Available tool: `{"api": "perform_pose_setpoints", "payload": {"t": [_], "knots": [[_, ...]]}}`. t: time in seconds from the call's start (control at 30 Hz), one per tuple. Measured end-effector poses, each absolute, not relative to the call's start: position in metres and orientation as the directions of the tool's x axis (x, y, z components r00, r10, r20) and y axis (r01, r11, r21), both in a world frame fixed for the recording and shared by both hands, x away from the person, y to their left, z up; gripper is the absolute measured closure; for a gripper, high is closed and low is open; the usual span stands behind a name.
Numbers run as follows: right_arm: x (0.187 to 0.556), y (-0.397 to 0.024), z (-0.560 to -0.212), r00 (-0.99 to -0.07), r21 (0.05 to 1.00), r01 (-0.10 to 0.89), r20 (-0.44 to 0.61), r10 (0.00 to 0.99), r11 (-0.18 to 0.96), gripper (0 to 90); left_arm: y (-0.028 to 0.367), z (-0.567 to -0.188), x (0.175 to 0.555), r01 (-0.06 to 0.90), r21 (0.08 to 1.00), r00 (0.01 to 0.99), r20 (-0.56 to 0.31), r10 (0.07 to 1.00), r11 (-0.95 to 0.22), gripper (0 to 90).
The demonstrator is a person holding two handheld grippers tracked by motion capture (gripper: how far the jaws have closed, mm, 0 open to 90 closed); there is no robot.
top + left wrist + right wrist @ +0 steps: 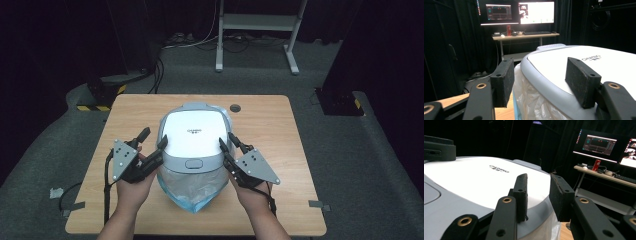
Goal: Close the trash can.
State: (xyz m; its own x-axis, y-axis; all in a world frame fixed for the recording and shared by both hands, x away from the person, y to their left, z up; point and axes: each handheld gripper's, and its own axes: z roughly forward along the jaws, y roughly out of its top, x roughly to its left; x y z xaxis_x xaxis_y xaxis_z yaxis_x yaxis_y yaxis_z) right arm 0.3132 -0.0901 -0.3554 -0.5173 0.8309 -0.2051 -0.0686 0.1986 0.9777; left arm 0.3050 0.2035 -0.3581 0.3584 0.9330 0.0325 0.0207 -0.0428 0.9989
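bin: white-lidded trash bin (192, 137) mid-table (280, 125), clear bag (192, 192) hanging out the front
writing: small dark brand word on lid, too blurred to read
left gripper (153, 141): jaws spread, straddling the lid's left rim, pads not pressing, nothing gripped
right gripper (227, 144): jaws parted over the right rim, clear of it, no grasp
left gripper view: monitors (520, 12), desk (525, 36)
right gripper view: red can (596, 165) on desk

Grey brand lettering on white lid (486, 177) of bin, above lid's push button; letters too blurred to read. Monitor text illegible.
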Motion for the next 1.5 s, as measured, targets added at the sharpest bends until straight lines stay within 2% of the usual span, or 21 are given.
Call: {"api": "perform_pose_setpoints", "payload": {"t": [0.13, 0.43, 0.7, 0.83, 0.93, 1.13, 1.33, 1.43, 1.5], "knots": [[0.316, -0.091, -0.351, -0.512, 0.979, -0.056, -0.198, 0.836, 0.197, 56.9, 0.207, -0.353, 0.307, 0.034, 0.998, 0.357, 0.037, 0.933, -0.052, 34.5], [0.325, -0.107, -0.343, -0.474, 0.987, -0.032, -0.156, 0.866, 0.161, 47.4, 0.245, -0.357, 0.309, 0.058, 0.998, 0.305, 0.015, 0.952, -0.035, 29.1], [0.33, -0.128, -0.358, -0.405, 0.988, 0.016, -0.132, 0.905, 0.151, 40.8, 0.285, -0.389, 0.31, 0.139, 0.989, 0.249, 0.022, 0.968, -0.058, 20.3], [0.337, -0.14, -0.375, -0.377, 0.984, 0.063, -0.129, 0.917, 0.165, 39.0, 0.301, -0.414, 0.312, 0.206, 0.978, 0.236, -0.013, 0.972, -0.037, 18.1], [0.343, -0.147, -0.392, -0.371, 0.978, 0.119, -0.118, 0.921, 0.173, 38.6, 0.31, -0.433, 0.315, 0.276, 0.959, 0.228, -0.002, 0.974, -0.062, 15.1], [0.352, -0.162, -0.434, -0.355, 0.952, 0.237, -0.103, 0.929, 0.195, 37.4, 0.323, -0.478, 0.321, 0.413, 0.907, 0.238, -0.016, 0.971, -0.086, 14.7], [0.362, -0.182, -0.479, -0.32, 0.891, 0.413, -0.049, 0.946, 0.186, 36.7, 0.328, -0.519, 0.327, 0.563, 0.81, 0.285, -0.002, 0.958, -0.166, 15.3], [0.364, -0.192, -0.496, -0.3, 0.859, 0.477, -0.038, 0.953, 0.184, 35.3, 0.326, -0.527, 0.329, 0.612, 0.766, 0.285, 0.017, 0.958, -0.196, 15.5], [0.366, -0.197, -0.505, -0.3, 0.832, 0.524, -0.022, 0.954, 0.184, 34.6, 0.323, -0.528, 0.329, 0.612, 0.764, 0.29, 0.027, 0.957, -0.207, 15.8]]}}
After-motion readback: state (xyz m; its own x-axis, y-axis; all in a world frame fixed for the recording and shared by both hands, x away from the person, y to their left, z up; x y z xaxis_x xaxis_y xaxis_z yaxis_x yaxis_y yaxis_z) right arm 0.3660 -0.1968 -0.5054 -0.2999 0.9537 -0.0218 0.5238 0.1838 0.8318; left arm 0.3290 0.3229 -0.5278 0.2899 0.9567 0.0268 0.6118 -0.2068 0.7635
